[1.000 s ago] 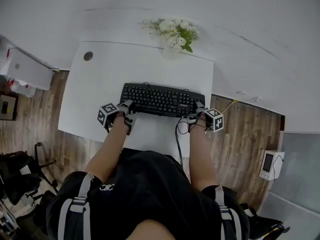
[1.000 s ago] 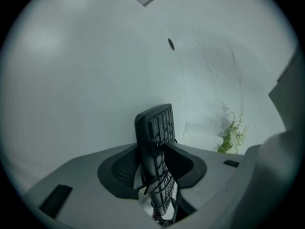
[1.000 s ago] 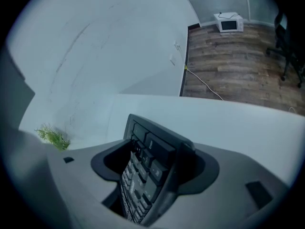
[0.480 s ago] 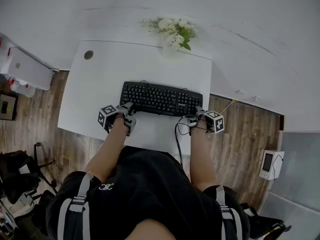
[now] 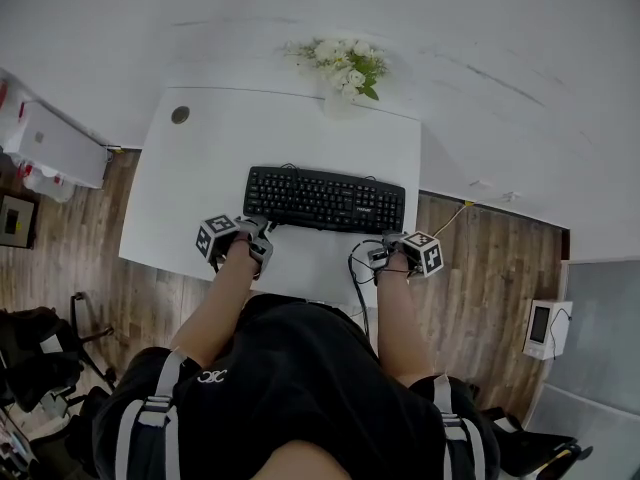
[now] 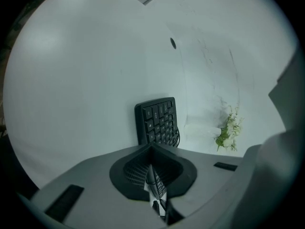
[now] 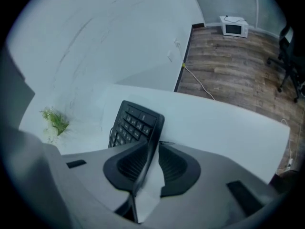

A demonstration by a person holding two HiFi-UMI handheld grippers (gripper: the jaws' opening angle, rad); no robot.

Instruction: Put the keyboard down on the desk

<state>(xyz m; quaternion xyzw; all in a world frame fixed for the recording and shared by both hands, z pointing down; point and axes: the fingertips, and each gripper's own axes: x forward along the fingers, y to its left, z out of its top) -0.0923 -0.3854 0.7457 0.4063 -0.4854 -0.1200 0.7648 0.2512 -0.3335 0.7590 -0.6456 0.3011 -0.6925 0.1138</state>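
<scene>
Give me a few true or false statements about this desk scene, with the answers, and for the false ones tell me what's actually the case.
1. The keyboard lies flat on the desk. True.
2. The right gripper is clamped on the keyboard. False: its jaws have just been closing with nothing between them, and the keyboard lies beyond their tips.
3. The flowers stand at the far side of the desk, beyond the keyboard. True.
4. The round hole is in the desk's far right corner. False: it is in the far left corner.
</scene>
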